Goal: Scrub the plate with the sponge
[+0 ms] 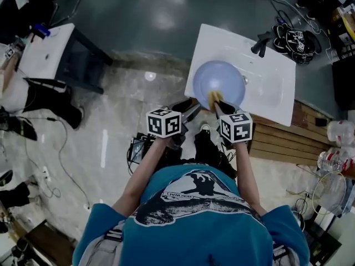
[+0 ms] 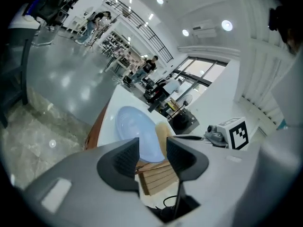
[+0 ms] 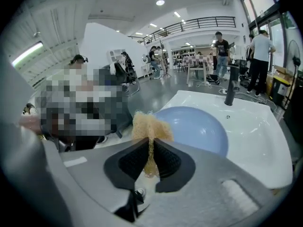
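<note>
The plate [image 1: 219,82] lies in the white sink [image 1: 274,90], and nothing holds it. The sponge [image 3: 150,126] is at its near rim, pinched thin in my right claw [image 3: 150,151], which is clenched on it. My left claw [image 2: 152,149] is released, with nothing between its jaws. To scrub well, I should pin the rim with the left claw so the plate can't skate. Then I should press the sponge flat and work in circles outward from the centre.

A glossy grey floor [image 1: 144,10] was seen, w/ a pale marbled strip [image 1: 111,104] nearer. A white table [image 1: 47,51] was set at left, wooden slats [image 1: 288,140] at right. Round ceiling lights [image 3: 160,2], a railed upper level [image 3: 203,22] & tall windows [image 2: 201,74] were noted.
</note>
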### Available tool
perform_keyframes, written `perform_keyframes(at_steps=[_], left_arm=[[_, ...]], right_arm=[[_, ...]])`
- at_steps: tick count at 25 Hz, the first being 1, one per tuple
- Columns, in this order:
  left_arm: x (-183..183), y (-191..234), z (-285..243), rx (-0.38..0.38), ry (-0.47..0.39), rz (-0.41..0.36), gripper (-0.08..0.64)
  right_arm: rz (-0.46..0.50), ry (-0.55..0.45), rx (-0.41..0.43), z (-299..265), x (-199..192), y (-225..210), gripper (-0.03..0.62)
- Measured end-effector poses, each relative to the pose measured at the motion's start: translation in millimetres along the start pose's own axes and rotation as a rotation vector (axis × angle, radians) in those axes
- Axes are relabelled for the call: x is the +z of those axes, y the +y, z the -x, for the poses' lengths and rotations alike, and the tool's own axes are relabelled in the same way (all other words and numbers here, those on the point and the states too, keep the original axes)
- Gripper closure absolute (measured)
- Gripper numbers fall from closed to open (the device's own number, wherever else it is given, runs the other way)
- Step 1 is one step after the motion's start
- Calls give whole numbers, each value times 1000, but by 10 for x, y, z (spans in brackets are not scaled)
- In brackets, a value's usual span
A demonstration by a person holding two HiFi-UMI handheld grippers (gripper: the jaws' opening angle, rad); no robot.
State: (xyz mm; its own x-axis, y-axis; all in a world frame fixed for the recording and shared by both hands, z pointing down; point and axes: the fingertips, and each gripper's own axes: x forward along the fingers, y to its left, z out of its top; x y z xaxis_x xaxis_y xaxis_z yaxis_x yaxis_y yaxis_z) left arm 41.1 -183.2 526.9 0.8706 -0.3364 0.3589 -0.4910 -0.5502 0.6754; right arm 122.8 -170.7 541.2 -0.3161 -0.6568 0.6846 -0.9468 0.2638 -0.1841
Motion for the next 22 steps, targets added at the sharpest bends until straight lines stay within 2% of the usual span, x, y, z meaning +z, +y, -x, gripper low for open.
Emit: perform_keyframes(at_steps=[6, 12, 18, 22], left_arm=[[53, -256, 448, -139, 31, -128, 379], [-156, -348, 799, -209, 127, -255, 387], [-376, -561, 899, -257, 172, -357, 400], [-416, -685, 880, -285, 178, -378, 408]], right_arm=[[-89, -109, -37, 210, -6, 526, 560], [-180, -155, -106, 375, -188, 912, 560], [-219, -165, -150, 595, -380, 982, 560], [-242, -163, -168, 708, -474, 947, 560]])
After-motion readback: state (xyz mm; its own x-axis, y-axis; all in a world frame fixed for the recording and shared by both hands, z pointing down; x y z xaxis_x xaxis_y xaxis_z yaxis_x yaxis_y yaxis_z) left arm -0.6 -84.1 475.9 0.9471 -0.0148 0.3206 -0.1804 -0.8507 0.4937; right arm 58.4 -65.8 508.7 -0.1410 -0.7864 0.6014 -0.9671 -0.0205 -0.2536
